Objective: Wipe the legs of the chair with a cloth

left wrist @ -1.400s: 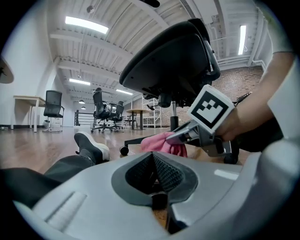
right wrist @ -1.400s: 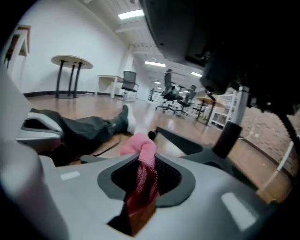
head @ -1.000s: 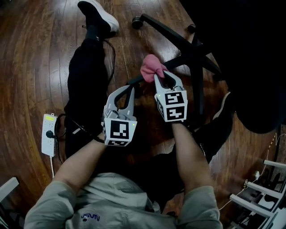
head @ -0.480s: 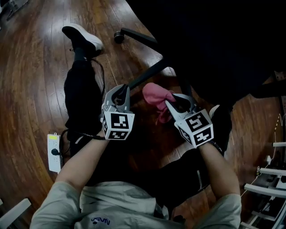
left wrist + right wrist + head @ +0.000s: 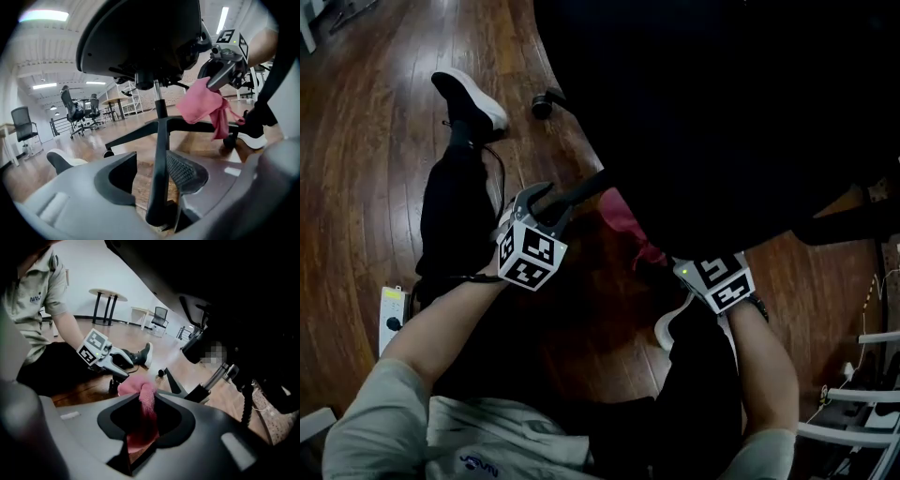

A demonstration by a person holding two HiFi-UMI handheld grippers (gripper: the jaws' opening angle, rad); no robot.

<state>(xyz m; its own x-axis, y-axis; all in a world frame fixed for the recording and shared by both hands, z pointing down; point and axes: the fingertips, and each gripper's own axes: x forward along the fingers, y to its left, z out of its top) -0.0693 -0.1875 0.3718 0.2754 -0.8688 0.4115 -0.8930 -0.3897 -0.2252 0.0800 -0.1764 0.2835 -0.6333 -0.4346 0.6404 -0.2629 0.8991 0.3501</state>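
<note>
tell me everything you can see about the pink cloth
The pink cloth is soft fabric, bunched and creased. The right gripper pinches it between closed jaws; the rest hangs loose in folds with a tail trailing down, beneath the chair seat, above the wooden floor. Whether it touches a chair leg is unclear.

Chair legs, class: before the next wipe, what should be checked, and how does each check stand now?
1. Pink cloth clamped in right gripper: ok.
2. Left gripper steadying the chair leg: not ok; its fingers have just been opening, and the leg stands between them unclamped.
3. Cloth touching a leg: cannot tell; it hangs beside the column.
4. Shoe clear of the caster: ok, they are apart.
</note>
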